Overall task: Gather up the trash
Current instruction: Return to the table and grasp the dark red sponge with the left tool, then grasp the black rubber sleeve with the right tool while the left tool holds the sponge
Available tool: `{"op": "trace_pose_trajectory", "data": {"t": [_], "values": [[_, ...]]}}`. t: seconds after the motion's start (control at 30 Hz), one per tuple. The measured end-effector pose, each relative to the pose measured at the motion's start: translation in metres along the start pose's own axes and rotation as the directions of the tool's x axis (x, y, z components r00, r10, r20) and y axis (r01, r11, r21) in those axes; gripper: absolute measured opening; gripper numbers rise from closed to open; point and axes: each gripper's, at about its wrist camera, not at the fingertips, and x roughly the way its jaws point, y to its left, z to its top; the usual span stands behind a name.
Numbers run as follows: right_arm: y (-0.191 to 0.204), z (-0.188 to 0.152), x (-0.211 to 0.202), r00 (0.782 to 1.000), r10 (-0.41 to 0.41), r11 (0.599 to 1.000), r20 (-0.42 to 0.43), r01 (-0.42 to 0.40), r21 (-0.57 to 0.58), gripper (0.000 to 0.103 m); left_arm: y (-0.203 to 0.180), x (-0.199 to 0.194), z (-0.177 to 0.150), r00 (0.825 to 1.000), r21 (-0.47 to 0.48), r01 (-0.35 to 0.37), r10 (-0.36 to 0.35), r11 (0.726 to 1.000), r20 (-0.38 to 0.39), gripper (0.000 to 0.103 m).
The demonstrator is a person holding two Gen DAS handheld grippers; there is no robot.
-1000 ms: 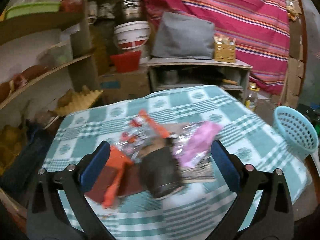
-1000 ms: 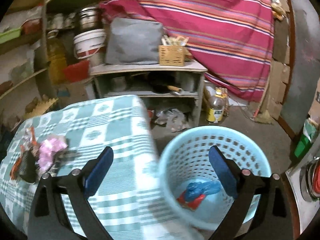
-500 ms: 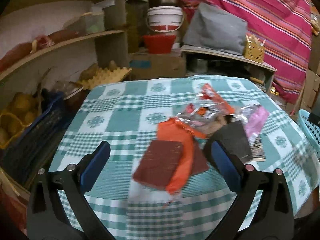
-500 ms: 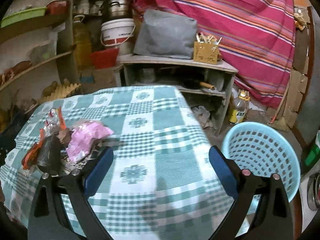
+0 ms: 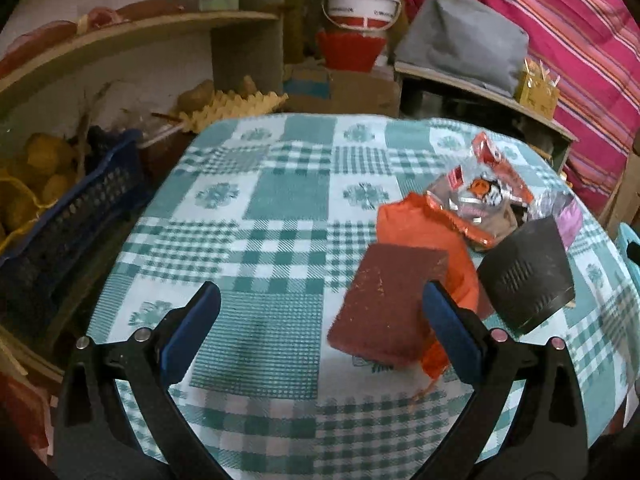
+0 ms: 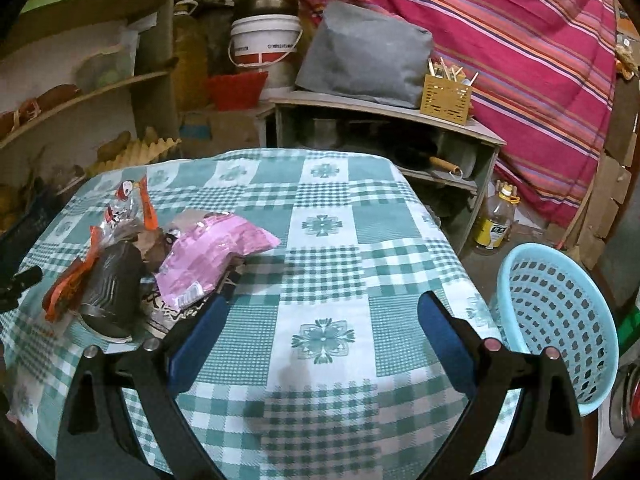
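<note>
A pile of trash lies on the green checked tablecloth (image 5: 280, 200). In it are a dark red flat packet (image 5: 384, 304), an orange wrapper (image 5: 432, 232), a black cup on its side (image 5: 524, 276) and a silver-orange snack bag (image 5: 480, 188). The right wrist view shows the black cup (image 6: 112, 284) and a pink bag (image 6: 212, 256) at the left. My left gripper (image 5: 320, 328) is open and empty, just left of the red packet. My right gripper (image 6: 320, 340) is open and empty over bare cloth. A light blue basket (image 6: 560, 312) stands right of the table.
Wooden shelves (image 5: 140, 36) and a dark blue crate (image 5: 60, 232) stand left of the table. Behind it are a low cabinet (image 6: 384, 120) with a grey cushion (image 6: 364, 56), a white bucket (image 6: 264, 44) and a striped cloth (image 6: 520, 40). An oil bottle (image 6: 496, 220) stands on the floor.
Both grippers have swung left. The trash pile has shifted to the right in the left view. The right gripper left the basket and now hangs over the table.
</note>
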Motion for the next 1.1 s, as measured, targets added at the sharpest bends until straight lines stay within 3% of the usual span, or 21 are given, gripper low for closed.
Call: {"op": "trace_pose_trajectory", "data": {"t": [0.4, 0.57, 0.67, 0.9, 1.1], "values": [[0.010, -0.002, 0.005, 1.000, 0.009, 0.999, -0.012, -0.009, -0.038, 0.094, -0.021, 0.032, -0.002, 0.992, 0.028, 0.079, -0.075, 0.997, -0.105, 0.096], [0.013, -0.002, 0.004, 1.000, 0.019, 0.999, -0.005, -0.019, -0.035, 0.094, -0.022, 0.038, -0.005, 0.981, 0.013, 0.138, -0.135, 0.990, -0.142, 0.078], [0.017, -0.002, 0.003, 1.000, 0.024, 0.999, 0.000, -0.024, -0.041, 0.094, -0.026, 0.034, -0.006, 0.973, 0.015, 0.185, -0.181, 0.983, -0.142, 0.062], [0.034, 0.000, -0.002, 0.999, 0.050, 0.997, 0.017, -0.048, -0.066, 0.094, -0.033, 0.013, -0.006, 0.983, 0.070, 0.158, -0.150, 0.985, -0.106, 0.062], [0.063, 0.003, -0.011, 0.996, 0.084, 0.991, 0.041, -0.079, -0.107, 0.094, -0.020, -0.017, -0.001, 0.994, 0.083, 0.107, -0.106, 0.991, -0.011, 0.062]]}}
